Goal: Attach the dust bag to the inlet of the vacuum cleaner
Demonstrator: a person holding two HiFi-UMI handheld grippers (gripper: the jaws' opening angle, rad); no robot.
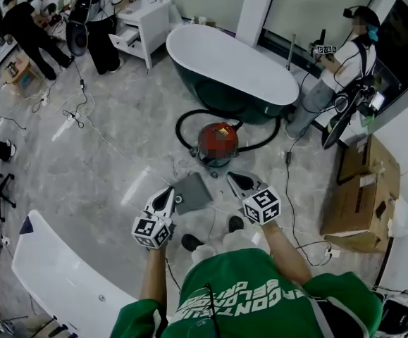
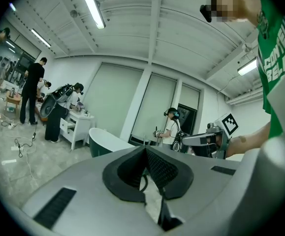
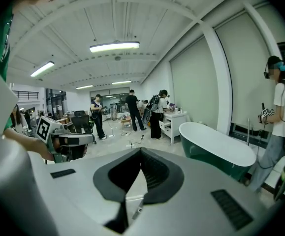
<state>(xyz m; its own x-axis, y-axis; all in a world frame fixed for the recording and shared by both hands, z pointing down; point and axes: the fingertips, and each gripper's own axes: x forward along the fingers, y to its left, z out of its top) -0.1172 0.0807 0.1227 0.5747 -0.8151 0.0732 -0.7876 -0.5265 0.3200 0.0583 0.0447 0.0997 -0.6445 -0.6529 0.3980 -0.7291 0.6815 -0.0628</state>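
Observation:
In the head view the red vacuum cleaner stands on the grey floor in front of a bathtub, its black hose looped around it. A flat grey dust bag lies on the floor nearer to me, and from above it shows between my two grippers. My left gripper is by the bag's left edge, held level, jaws shut with nothing between them. My right gripper is just right of the bag, tilted slightly down, also shut and empty. Each gripper view shows the other gripper, not the bag.
A dark green bathtub with a white rim stands behind the vacuum. Cardboard boxes sit at the right and a white tub at the lower left. Cables trail over the floor. People stand by a white cabinet and at the far right.

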